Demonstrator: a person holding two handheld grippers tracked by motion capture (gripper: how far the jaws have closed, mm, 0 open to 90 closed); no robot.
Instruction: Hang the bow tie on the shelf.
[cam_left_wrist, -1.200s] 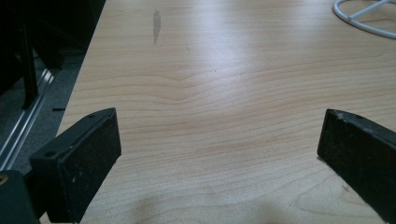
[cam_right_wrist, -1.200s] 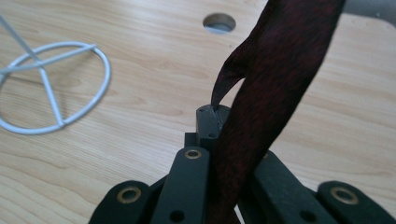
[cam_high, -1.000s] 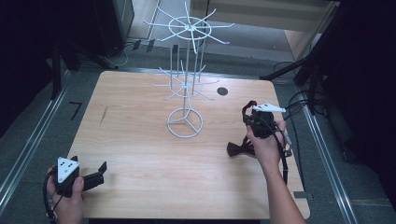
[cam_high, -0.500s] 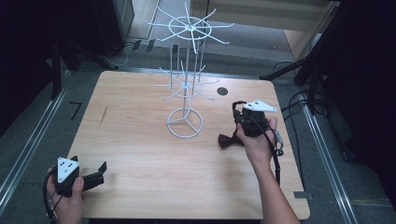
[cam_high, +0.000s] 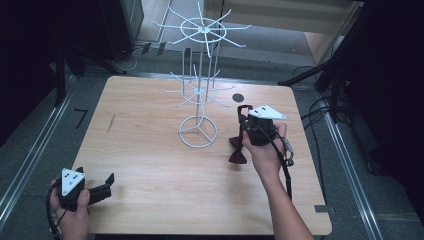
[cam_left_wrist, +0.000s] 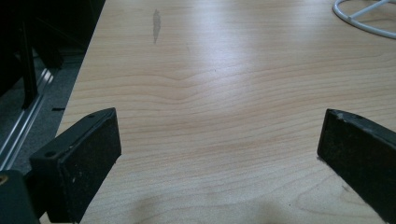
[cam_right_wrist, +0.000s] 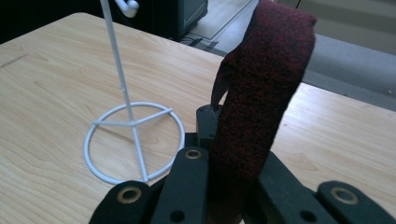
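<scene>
One wire rack (cam_high: 199, 95), one bow tie (cam_high: 238, 151), two tongs (cam_high: 109, 181) (cam_high: 244, 111)

right gripper (cam_high: 243, 116): moved left from the table's right edge toward the rack (cam_high: 199, 95)
bow tie (cam_high: 238, 151): carried along, now nearer the rack's base ring

Each hand carries a black, blocky two-jaw gripper: the left gripper (cam_high: 102, 187) at about seven o'clock on the table, the right gripper (cam_high: 244, 116) at about three o'clock. Both are topped by a pale grey three-cornered plate marked with small dark dots. A thin black cable trails from each body back along the bare, sleeveless forearm. The left jaws are flat black rectangular blocks with scuffed matte faces. Brass-ringed pivot holes dot the right gripper's black link arms.
</scene>
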